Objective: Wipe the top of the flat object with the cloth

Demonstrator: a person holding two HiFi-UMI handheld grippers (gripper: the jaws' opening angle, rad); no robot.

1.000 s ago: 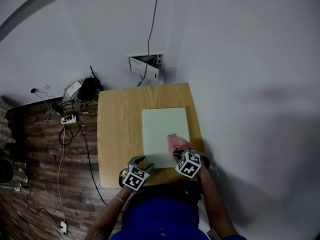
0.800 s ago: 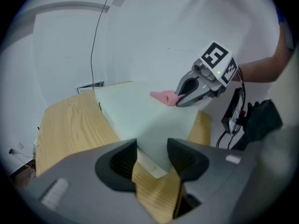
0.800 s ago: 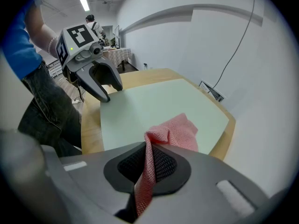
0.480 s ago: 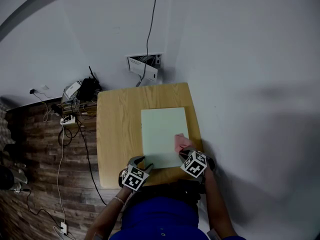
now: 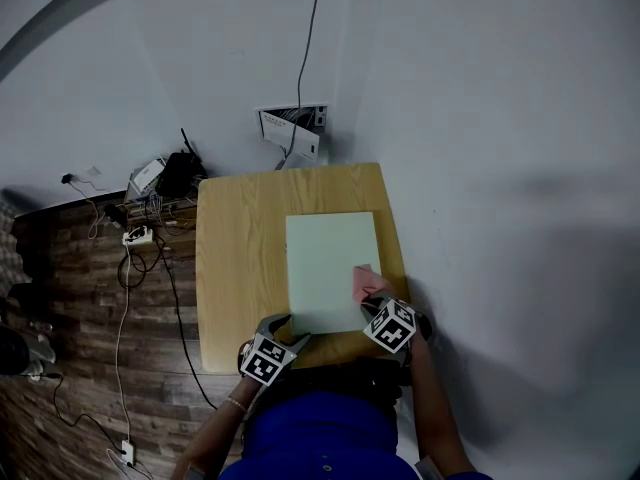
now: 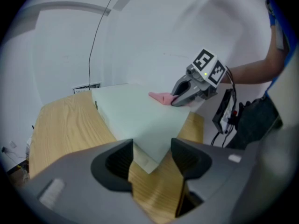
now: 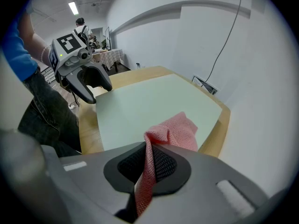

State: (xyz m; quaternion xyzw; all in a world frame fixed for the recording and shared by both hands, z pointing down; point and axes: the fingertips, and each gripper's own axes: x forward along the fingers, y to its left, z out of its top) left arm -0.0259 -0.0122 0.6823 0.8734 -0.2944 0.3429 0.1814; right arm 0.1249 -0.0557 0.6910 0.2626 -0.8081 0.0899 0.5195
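A pale green flat board (image 5: 330, 263) lies on the wooden table (image 5: 235, 268). My right gripper (image 5: 374, 304) is shut on a pink cloth (image 5: 364, 283), which rests on the board's near right part by its right edge. In the right gripper view the cloth (image 7: 175, 129) runs up from between the closed jaws of that gripper (image 7: 148, 160) onto the board (image 7: 154, 101). My left gripper (image 5: 284, 326) is at the board's near left corner. Its jaws are opening, and the corner (image 6: 150, 161) lies between them without the pads pressing on it.
A wall box with a cable (image 5: 293, 128) sits behind the table. Power strips and tangled cables (image 5: 150, 208) lie on the wood-pattern floor to the left. The person's blue clothing (image 5: 320, 433) is at the table's near edge. A white wall runs along the table's right side.
My right gripper has dragged the pink cloth to the right across the board's near part, up to its right edge. The left gripper has stayed at the near left corner.
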